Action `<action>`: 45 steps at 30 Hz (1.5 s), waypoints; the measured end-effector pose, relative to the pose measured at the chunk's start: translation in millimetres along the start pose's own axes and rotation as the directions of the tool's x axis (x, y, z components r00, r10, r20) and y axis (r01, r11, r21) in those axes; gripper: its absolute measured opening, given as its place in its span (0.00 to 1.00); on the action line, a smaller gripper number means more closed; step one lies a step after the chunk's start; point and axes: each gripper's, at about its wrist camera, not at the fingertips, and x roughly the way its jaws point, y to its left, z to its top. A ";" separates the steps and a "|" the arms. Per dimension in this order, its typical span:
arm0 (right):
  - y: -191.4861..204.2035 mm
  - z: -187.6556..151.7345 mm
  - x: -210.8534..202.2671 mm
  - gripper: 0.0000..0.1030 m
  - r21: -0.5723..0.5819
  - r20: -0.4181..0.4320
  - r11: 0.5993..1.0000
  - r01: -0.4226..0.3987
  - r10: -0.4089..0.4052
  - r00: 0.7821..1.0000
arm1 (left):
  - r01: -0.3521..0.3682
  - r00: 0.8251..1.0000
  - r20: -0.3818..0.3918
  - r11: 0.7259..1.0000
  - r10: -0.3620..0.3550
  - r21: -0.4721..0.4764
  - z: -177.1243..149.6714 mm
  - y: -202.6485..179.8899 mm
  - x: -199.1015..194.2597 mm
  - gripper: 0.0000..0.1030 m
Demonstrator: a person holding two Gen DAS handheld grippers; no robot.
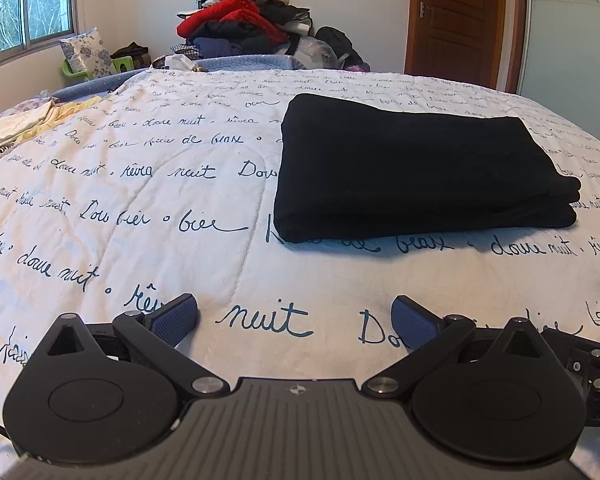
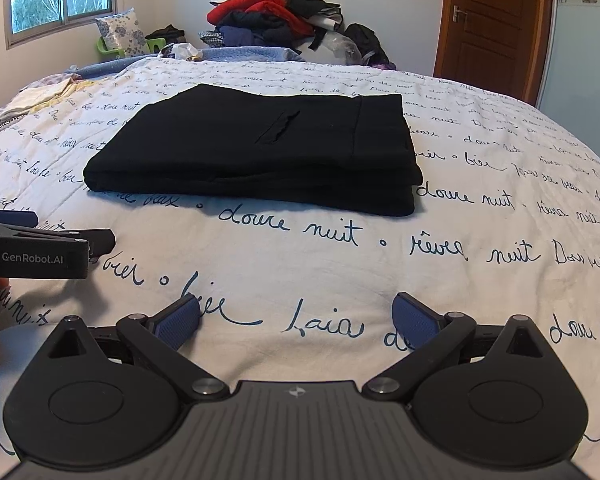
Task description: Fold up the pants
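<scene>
The pants (image 2: 256, 148) lie on the bed (image 2: 500, 240), folded into a compact black rectangle of several stacked layers. A pocket slit and the waistband face up in the right wrist view. The stack sits squarely on the quilt, well apart from both tools; judged from this, folding is complete or nearly so.

The left hand-held gripper (image 1: 294, 320) hangs just above the quilt with its jaws spread wide and nothing between the blue pads (image 1: 176, 318). The right hand-held gripper (image 2: 296, 320) is in the same state: jaws wide apart, empty. Both are held back from the near edge of the stack, probably so that the folded layers are not disturbed.

Readable writing: the side of the left tool, seen in the right wrist view, carries "GenRobot.AI". The quilt is printed in script with repeated words, including "nuit", "douce nuit" and "de beaux".

A clothes pile (image 1: 248, 20) sits beyond the far end of the bed.
</scene>
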 end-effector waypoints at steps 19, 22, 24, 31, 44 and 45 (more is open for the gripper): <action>2.1 5.1 6.4 1.00 0.006 0.001 0.999 0.043 -0.043 0.999 | -0.012 1.000 0.000 1.000 0.012 -0.012 -1.3 0.9 -2.6 1.00; 1.1 4.3 6.0 1.00 0.011 0.002 0.999 0.040 -0.040 0.999 | -0.010 1.000 -0.001 1.000 0.010 -0.014 -0.6 1.5 -1.9 1.00; 1.8 4.4 5.9 1.00 0.010 0.001 0.999 0.043 -0.043 0.999 | -0.009 1.000 -0.002 1.000 0.009 -0.016 -0.5 1.6 -1.7 1.00; 1.5 13.3 9.6 1.00 0.033 -0.056 0.998 0.046 -0.044 0.997 | -0.008 1.000 -0.003 1.000 0.008 -0.017 -0.4 1.8 -1.6 1.00; 4.7 11.9 11.3 1.00 0.047 -0.010 0.997 0.067 -0.067 0.998 | -0.002 1.000 -0.005 1.000 0.002 -0.024 -1.2 2.3 -1.3 1.00; 6.4 10.7 11.8 1.00 0.038 -0.005 0.997 0.073 -0.073 0.997 | -0.002 1.000 -0.006 1.000 0.002 -0.024 -1.1 2.2 -1.3 1.00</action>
